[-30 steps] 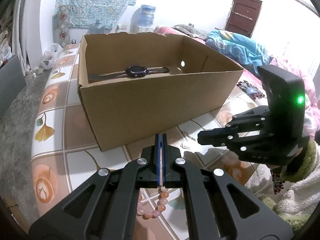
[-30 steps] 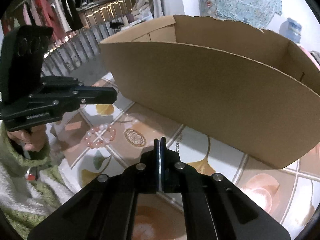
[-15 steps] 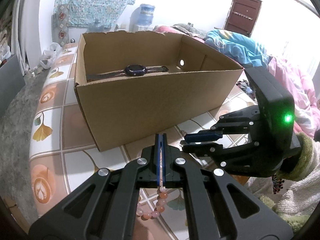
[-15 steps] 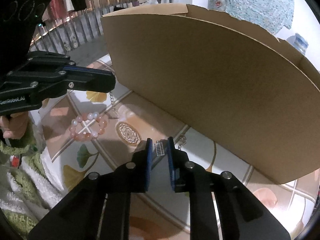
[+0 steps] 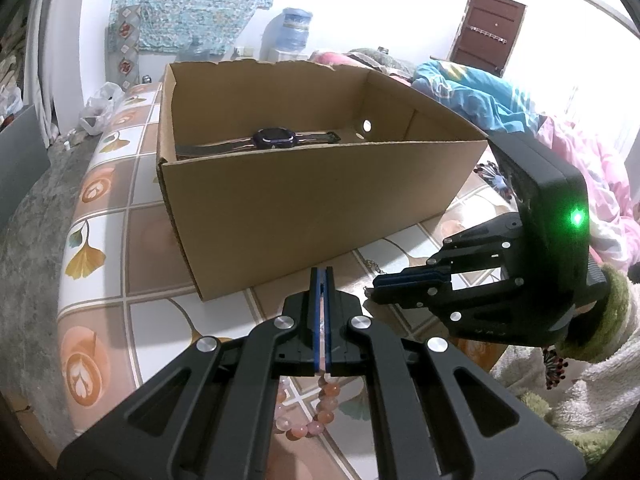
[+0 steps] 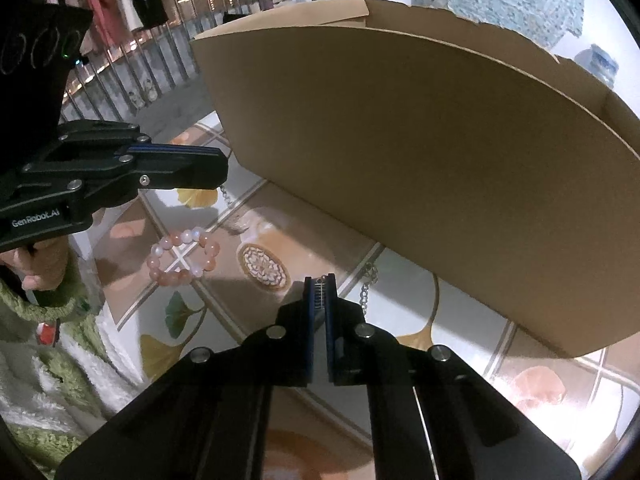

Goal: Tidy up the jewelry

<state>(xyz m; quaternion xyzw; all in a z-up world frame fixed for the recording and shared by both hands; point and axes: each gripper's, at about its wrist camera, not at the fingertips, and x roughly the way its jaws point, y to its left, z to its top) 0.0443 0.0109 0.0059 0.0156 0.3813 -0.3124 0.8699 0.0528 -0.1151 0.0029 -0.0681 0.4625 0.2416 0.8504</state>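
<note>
1. The left gripper (image 5: 322, 276) had its jaws pressed flat together above the table (image 5: 104, 208); whether anything thin was pinched between them could not be told.
2. Under the left gripper, the pink bead bracelet (image 6: 184, 256) lay flat on the patterned table, apart from both grippers.
3. The right gripper (image 6: 319, 282) pointed steeply down, its jaws closing to a narrow slit and pinching a small ribbed metal piece (image 6: 319, 294) at their very tips.
4. A silver chain (image 6: 366, 290) lay on the table just right of those tips, close to the foot of the box.
5. Another short run of chain links (image 6: 225, 196) showed just below the left gripper's tip; whether it touched the tip was unclear.
6. The two grippers sat near each other, with only a narrow strip of bare table between them and the near wall of the cardboard box (image 5: 312, 208).
7. The box stood open-topped, its near wall rising well above both sets of jaws.
8. A dark wristwatch (image 5: 272, 139) lay stretched out inside, along the far wall; the rest of the box floor in sight was free.
</note>
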